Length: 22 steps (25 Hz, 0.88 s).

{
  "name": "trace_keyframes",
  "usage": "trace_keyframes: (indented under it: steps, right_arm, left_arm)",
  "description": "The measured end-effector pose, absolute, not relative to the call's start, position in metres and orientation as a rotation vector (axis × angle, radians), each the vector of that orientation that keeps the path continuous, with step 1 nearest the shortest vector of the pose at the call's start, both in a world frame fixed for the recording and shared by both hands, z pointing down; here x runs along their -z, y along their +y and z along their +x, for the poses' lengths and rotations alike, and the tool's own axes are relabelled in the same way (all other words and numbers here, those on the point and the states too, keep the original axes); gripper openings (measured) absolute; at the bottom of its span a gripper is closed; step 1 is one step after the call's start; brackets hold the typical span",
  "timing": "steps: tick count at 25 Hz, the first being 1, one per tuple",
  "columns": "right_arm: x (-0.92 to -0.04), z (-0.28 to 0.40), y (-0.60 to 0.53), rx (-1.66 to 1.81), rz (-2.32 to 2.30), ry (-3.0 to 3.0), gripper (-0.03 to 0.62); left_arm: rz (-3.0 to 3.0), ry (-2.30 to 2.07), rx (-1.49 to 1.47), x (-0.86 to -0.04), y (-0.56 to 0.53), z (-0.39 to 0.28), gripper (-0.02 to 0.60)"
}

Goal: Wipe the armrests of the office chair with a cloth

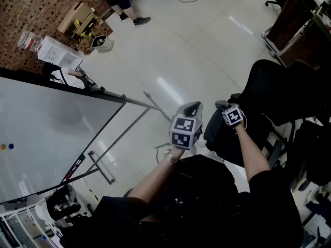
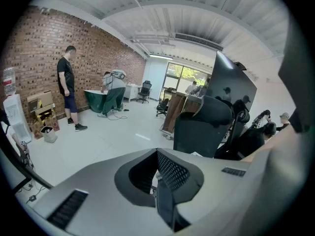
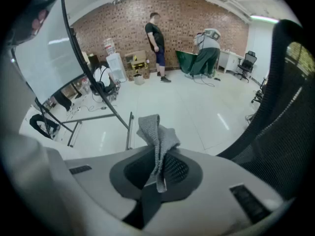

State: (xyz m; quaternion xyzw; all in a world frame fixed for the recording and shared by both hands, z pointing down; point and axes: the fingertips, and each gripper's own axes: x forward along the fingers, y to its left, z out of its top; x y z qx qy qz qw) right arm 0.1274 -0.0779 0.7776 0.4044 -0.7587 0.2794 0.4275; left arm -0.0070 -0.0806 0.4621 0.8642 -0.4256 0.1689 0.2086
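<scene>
The black office chair stands at the right of the head view, and its mesh back fills the right edge of the right gripper view. My right gripper hovers next to the chair's left side. It is shut on a grey knitted cloth that sticks up from its jaws. My left gripper is held beside it, a little further left, over the floor. Its jaws are shut with nothing in them. In the left gripper view the black chair is straight ahead.
A large whiteboard on a metal stand fills the left side, its feet reaching over the tiled floor. Boxes and a water dispenser sit by the brick wall. People stand far off. Dark wooden furniture is at the top right.
</scene>
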Motion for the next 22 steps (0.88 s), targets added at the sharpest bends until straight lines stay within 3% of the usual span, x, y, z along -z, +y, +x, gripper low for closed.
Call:
trace_keyframes:
  steps: [15,22]
  right_arm:
    - [-0.867,0.129,-0.003,-0.693,0.774,-1.662,0.031]
    - [-0.892,0.093,0.062,-0.823,0.757,-1.719,0.031]
  left_arm:
    - [2.288,-1.255,-0.459,-0.484,-0.067,-0.055,0.000]
    - [2.258,-1.291,-0.453,-0.488,-0.072,-0.065,0.000]
